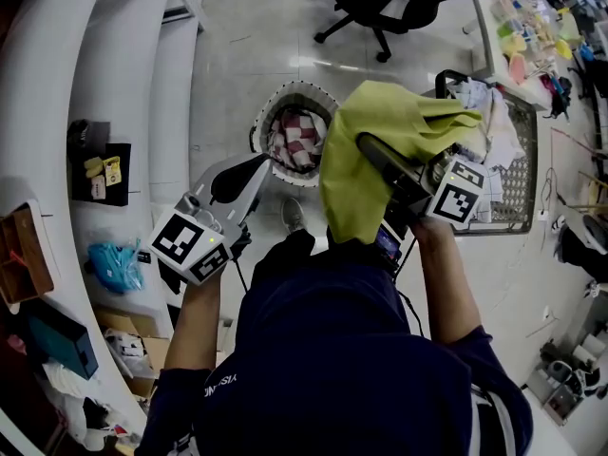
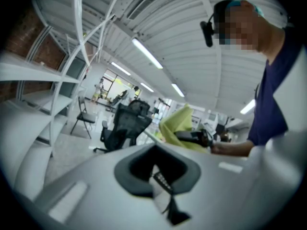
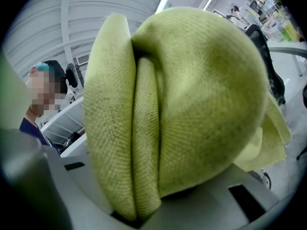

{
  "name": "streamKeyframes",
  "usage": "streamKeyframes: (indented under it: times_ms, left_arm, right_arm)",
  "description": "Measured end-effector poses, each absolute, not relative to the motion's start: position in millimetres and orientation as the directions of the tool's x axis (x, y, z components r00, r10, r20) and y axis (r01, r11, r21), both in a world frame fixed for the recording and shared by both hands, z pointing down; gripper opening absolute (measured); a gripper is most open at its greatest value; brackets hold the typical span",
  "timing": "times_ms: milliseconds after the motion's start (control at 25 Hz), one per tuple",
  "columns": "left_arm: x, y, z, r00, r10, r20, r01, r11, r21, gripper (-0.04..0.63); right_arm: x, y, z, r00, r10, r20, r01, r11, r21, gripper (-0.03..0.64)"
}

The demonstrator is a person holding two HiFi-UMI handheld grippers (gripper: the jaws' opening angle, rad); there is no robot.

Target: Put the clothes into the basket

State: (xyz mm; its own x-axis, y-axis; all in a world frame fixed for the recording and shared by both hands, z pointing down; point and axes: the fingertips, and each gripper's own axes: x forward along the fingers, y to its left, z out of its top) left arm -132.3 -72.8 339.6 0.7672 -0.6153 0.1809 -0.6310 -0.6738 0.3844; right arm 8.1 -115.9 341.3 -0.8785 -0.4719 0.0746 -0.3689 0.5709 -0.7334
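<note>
Your right tongs are clenched on a yellow-green woven cloth. In the right gripper view its bunched folds are pinched between the two jaws and fill nearly the whole picture. In the head view the cloth drapes over the tongs and hangs down in front of your dark blue shirt, clear of the pale floor. It hangs just right of the round basket with the white rim, its left edge lining up with the basket's right rim, and it is not inside the basket. The basket stands on the floor ahead of you, and a red-and-white checked cloth already lies in it. Your left tongs are clenched with nothing between them. They are held low on your left, with the tip pointing toward the near left side of the basket. On the right, beyond your right hand, a grey perforated crate holds a heap of white clothes. A black wheeled office chair stands on the far side of the floor, and curved white shelves run along the left.
</note>
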Motion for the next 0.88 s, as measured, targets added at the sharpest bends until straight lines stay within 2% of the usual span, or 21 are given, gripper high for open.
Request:
streamKeyframes:
  times_ms: [880]
  left_arm:
    - [-95,-119,387,0.698,-0.643,0.316,-0.711,-0.565,0.420,0.005]
  right_arm:
    - [11,-197,460,-0.921,-0.337,0.194,-0.340,0.455,-0.823,0.091]
